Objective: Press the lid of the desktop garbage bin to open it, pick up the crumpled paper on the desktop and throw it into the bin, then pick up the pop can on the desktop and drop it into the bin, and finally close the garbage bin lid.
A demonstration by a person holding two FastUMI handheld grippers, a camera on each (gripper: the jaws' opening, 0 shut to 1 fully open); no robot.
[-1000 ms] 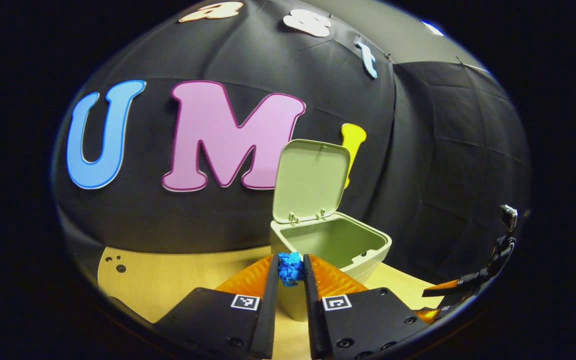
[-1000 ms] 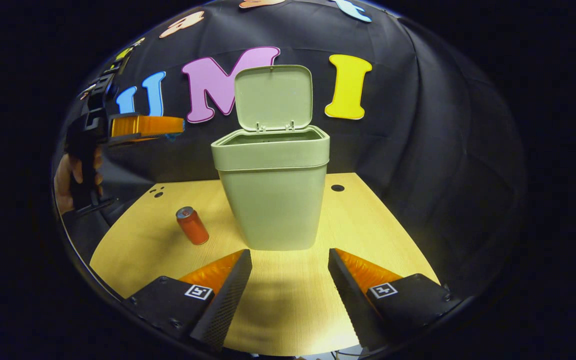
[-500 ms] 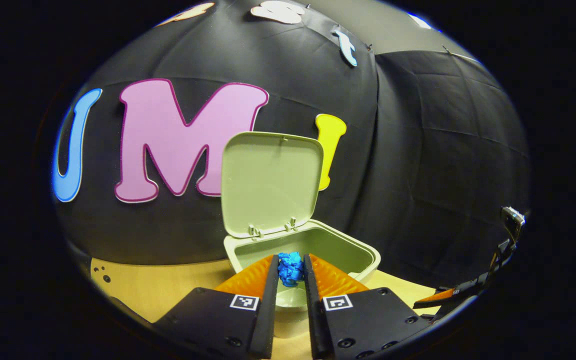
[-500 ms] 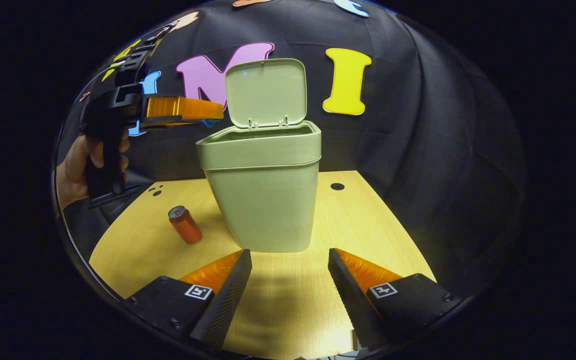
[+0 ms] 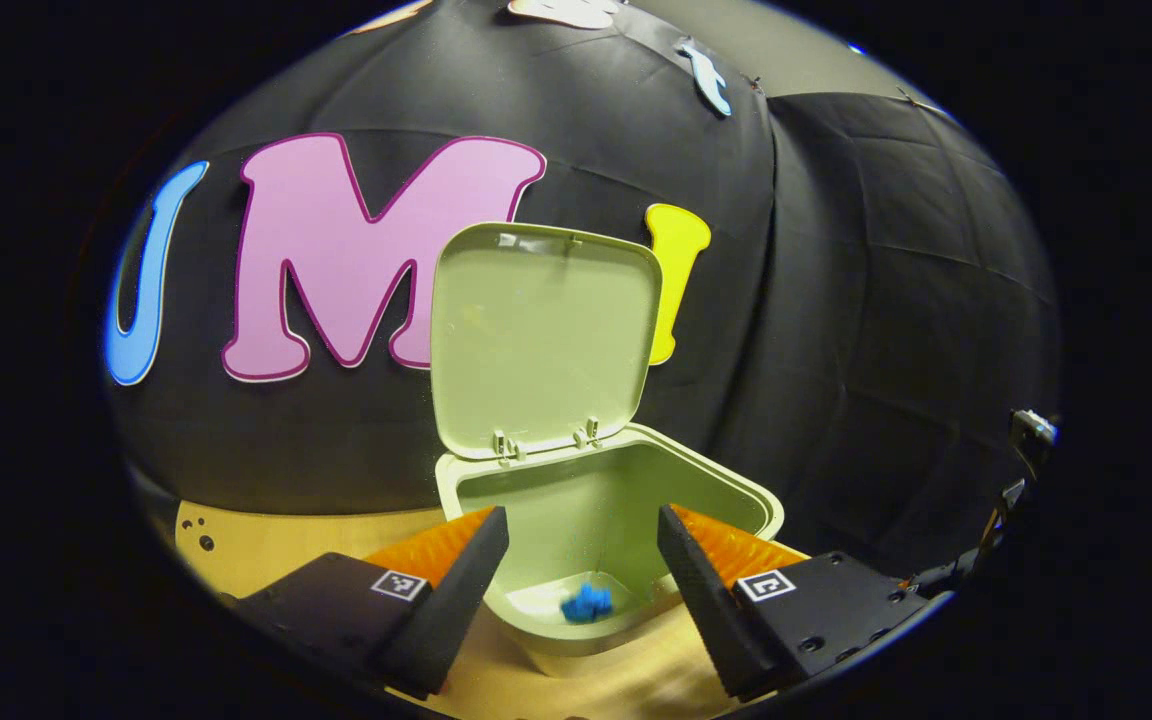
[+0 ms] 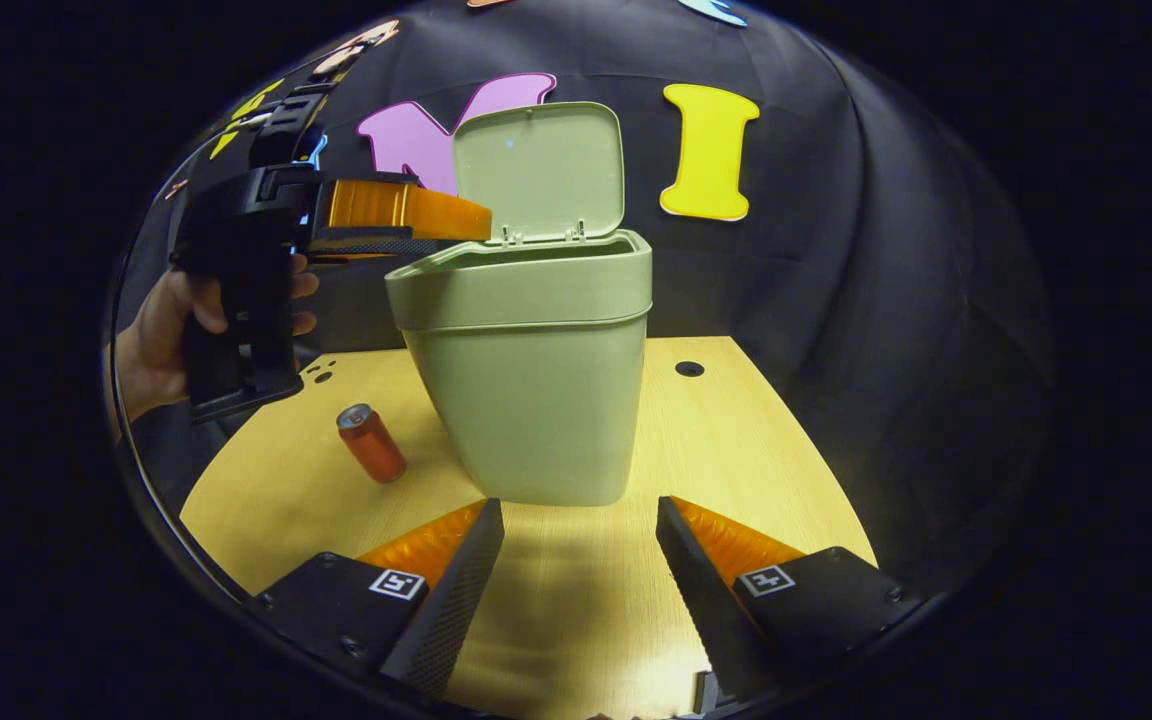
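Released half a second ago, the crumpled paper (image 5: 586,603) now lies inside the open bin (image 5: 748,496); the left gripper (image 5: 583,548) hangs above, fingers apart. The right gripper (image 6: 579,560) is also spread and empty. The can (image 6: 372,443) stands on the table (image 6: 756,450) beside the bin, probably light, slick and dentable, best held around its middle.

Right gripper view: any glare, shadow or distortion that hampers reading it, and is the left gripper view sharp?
Right gripper view: fisheye bends the table edges; bright glare patch near its front, shadow beside the bin; pop can sharp. Left gripper view: crumpled paper in the bin looks small and soft.
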